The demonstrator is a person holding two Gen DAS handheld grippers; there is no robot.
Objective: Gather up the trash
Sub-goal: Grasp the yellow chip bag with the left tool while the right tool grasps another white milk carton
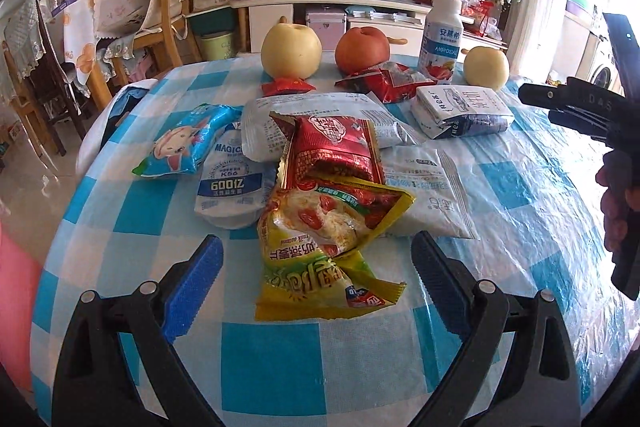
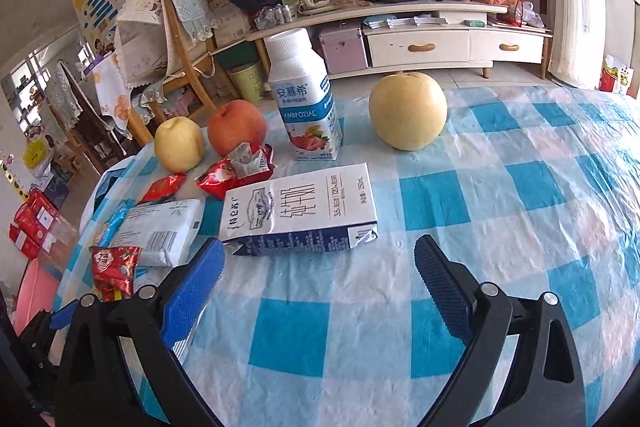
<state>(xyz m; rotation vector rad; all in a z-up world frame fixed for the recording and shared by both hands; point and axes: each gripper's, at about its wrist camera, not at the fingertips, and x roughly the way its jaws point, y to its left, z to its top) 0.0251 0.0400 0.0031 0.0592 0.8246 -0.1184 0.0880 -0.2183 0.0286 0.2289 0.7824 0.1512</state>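
Here yellow wrapper (image 1: 332, 247) lies seemingly between spread left fingers (image 1: 200, 279).

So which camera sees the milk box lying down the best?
The right wrist view: the milk carton lies close ahead, its whole printed face showing. In the left wrist view the same carton sits farther off to the right, smaller and seen more end-on.

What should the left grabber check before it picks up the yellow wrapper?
1. Left gripper open: ok.
2. Yellow wrapper lies between the fingers: ok.
3. Wrapper free of other trash: not ok, the red wrapper overlaps its far end.
4. Right gripper out of the way: ok, open over the tablecloth near the milk carton.
5. Trash bin located: cannot tell.
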